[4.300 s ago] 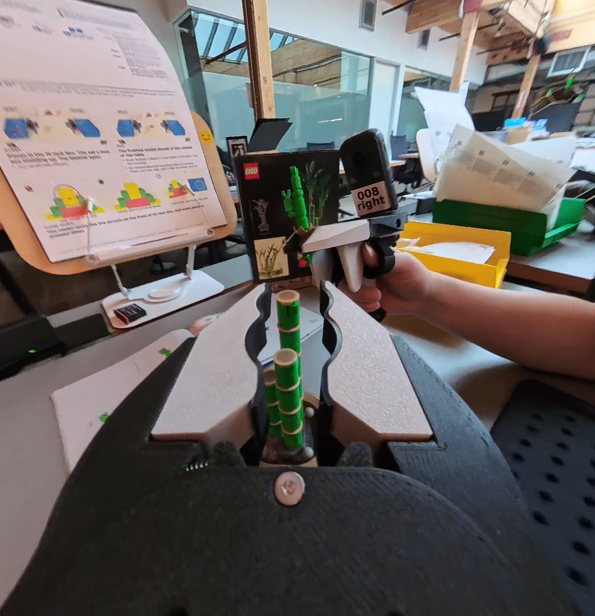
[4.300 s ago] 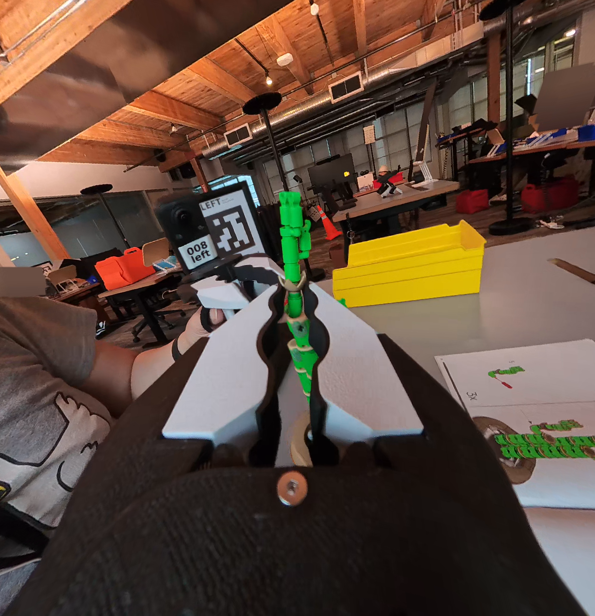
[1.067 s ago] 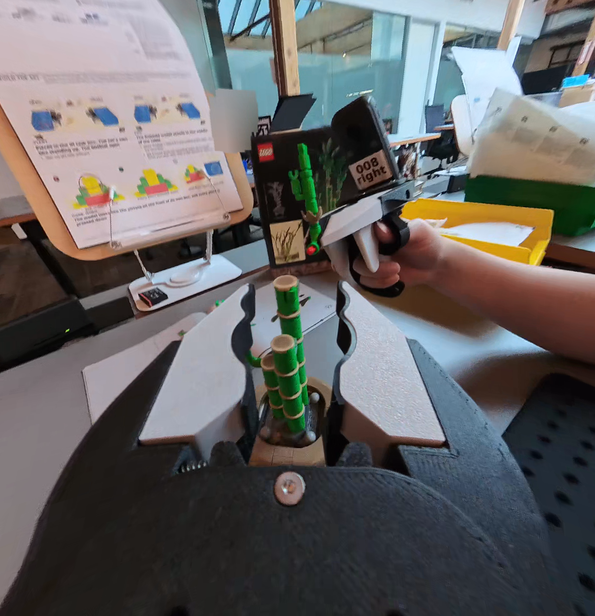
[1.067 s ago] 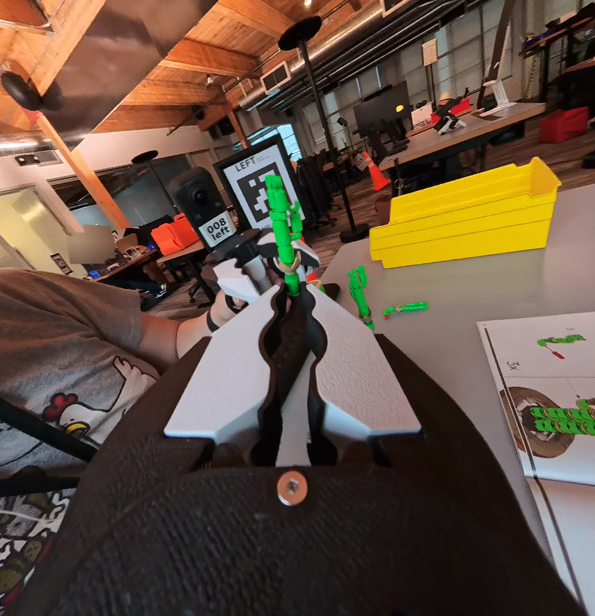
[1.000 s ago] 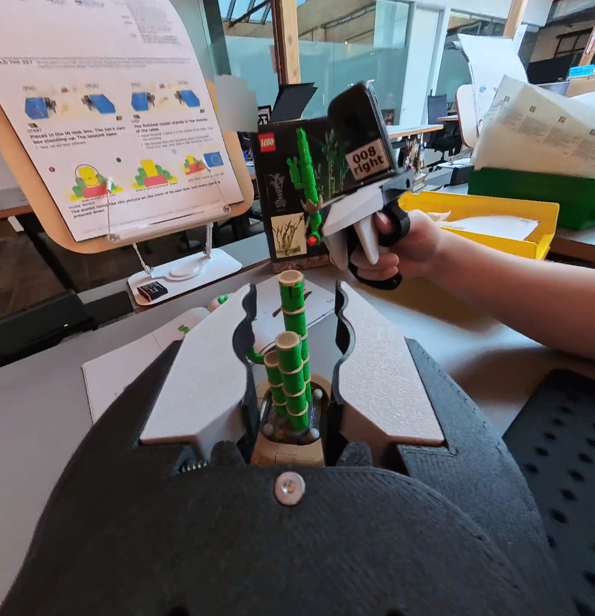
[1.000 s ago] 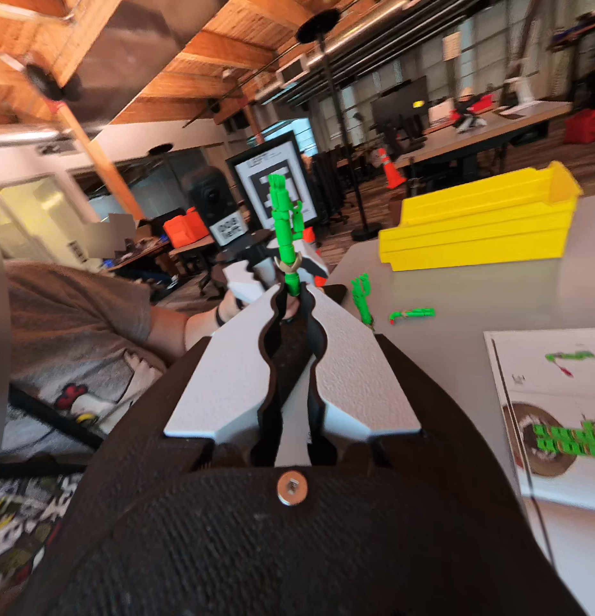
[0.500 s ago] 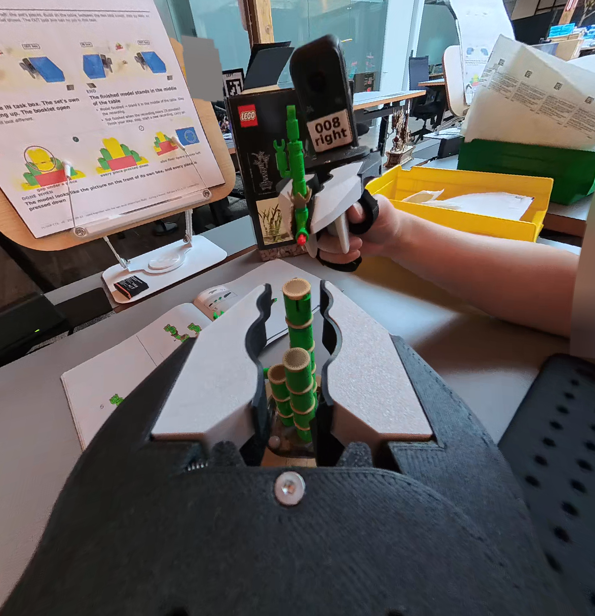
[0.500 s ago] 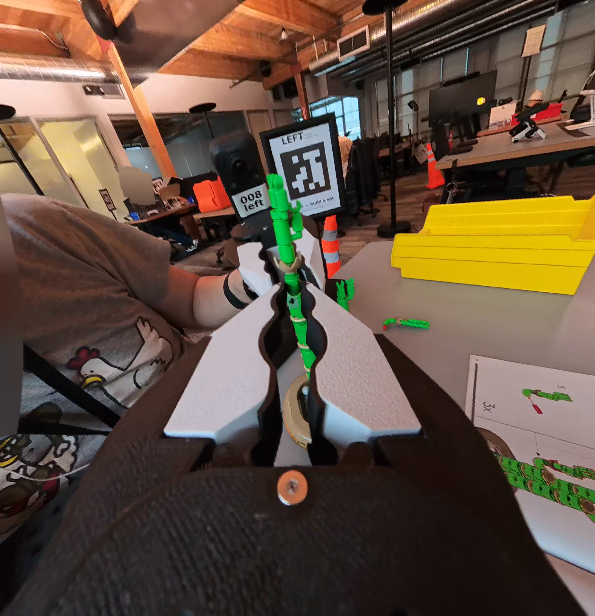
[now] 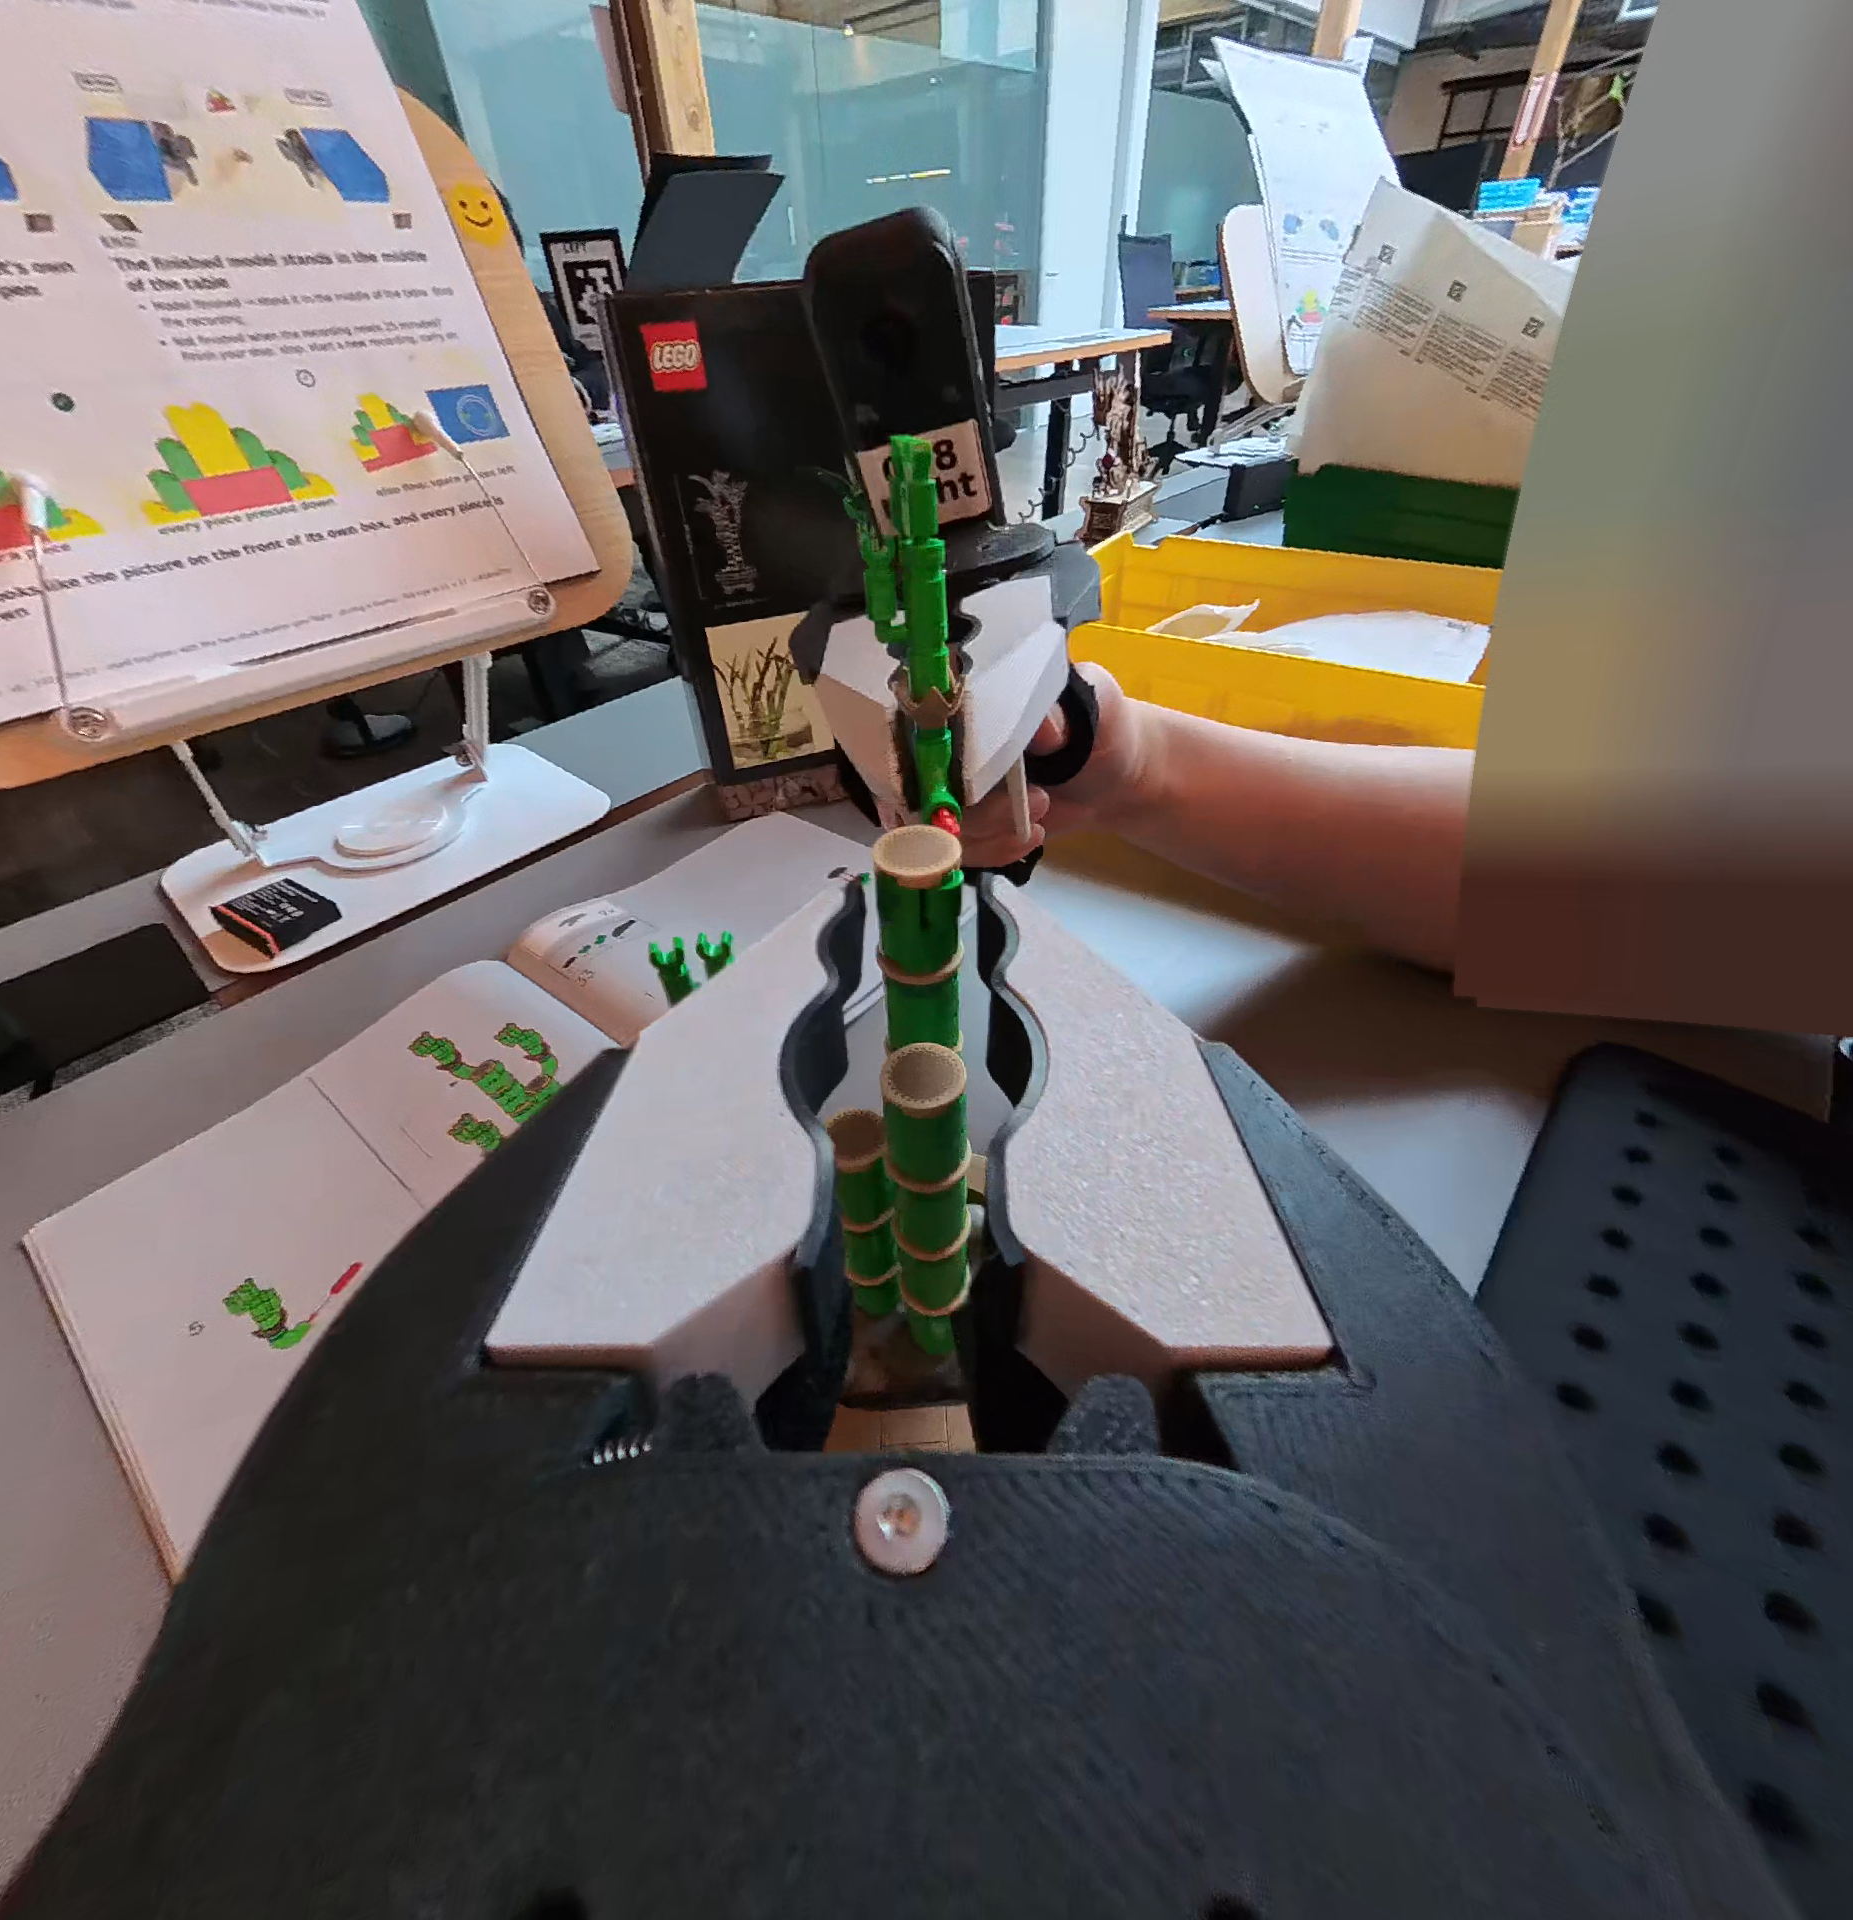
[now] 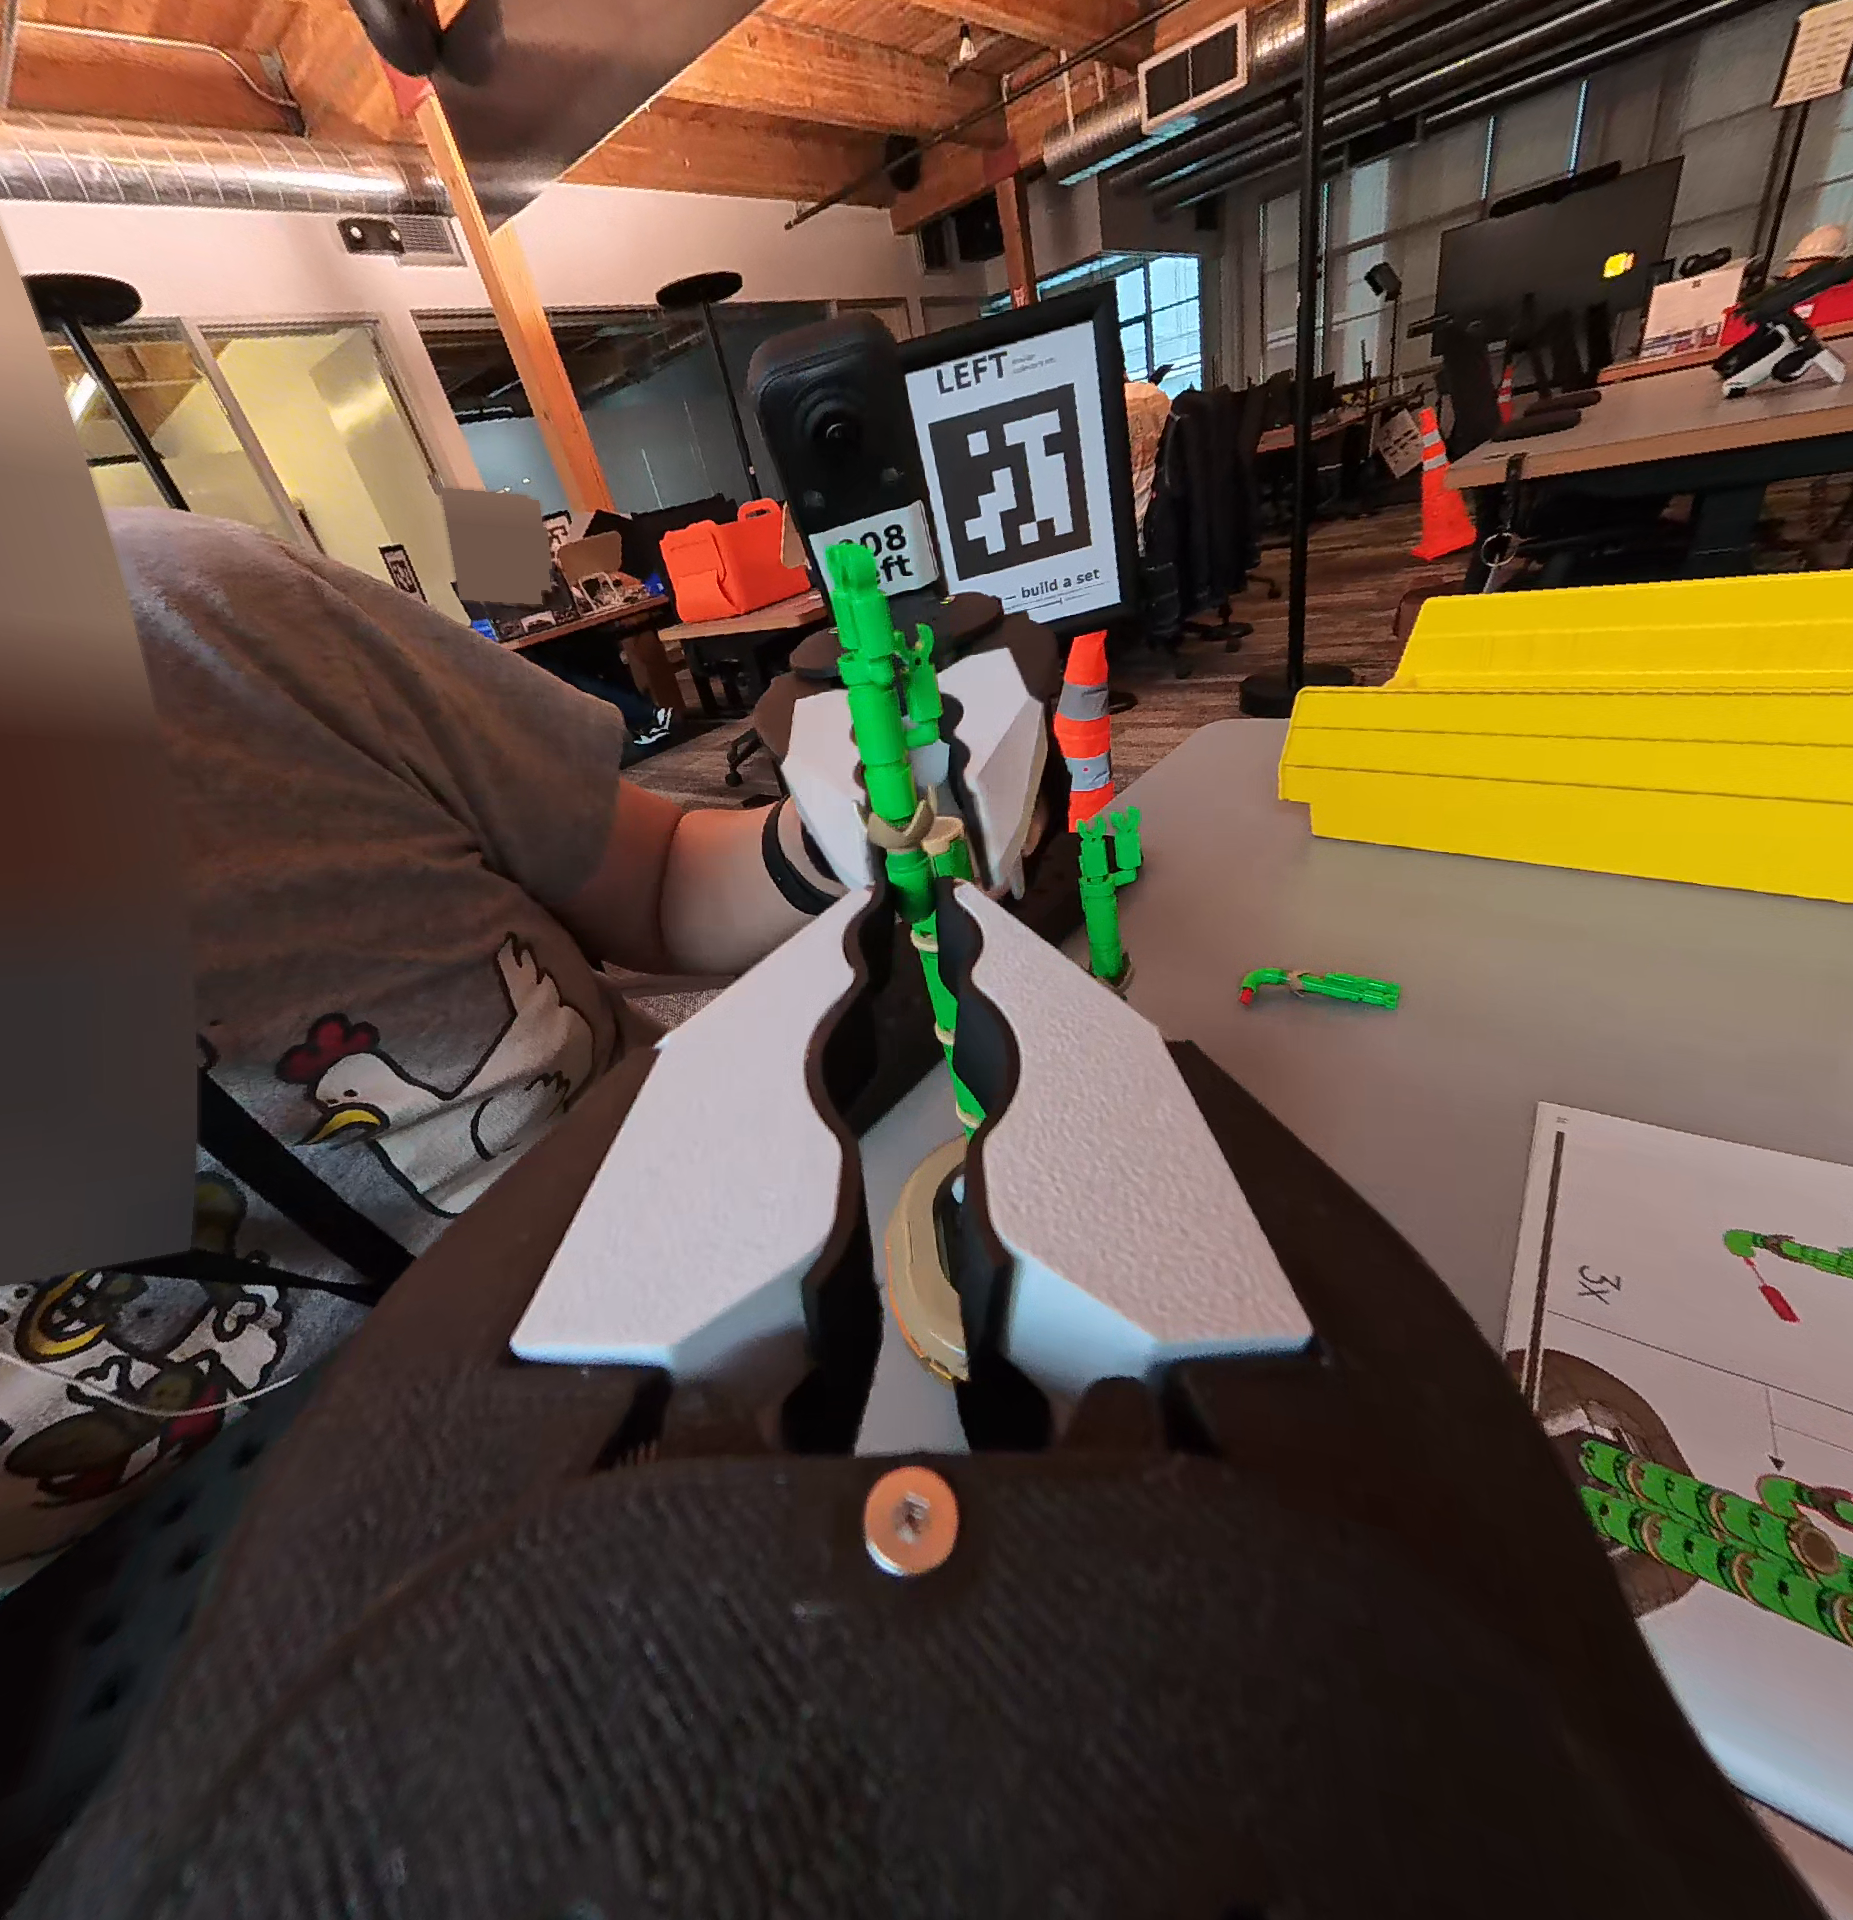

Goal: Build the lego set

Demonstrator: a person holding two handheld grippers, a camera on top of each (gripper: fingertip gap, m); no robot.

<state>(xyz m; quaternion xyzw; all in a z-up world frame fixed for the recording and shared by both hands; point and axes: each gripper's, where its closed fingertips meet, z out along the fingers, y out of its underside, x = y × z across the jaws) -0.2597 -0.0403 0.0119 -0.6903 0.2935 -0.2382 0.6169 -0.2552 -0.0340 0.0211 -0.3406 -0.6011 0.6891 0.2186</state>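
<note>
Left wrist view puts my left gripper at centre frame, clamped on the bamboo model, its three stalks upright between the fingers. Just above the tallest stalk, my right gripper pinches a thin green sprig, its red tip almost at the stalk's tan top (I cannot tell if they touch). At right centre of the right wrist view, two spare sprigs sit on the table beside the instruction booklet.
</note>
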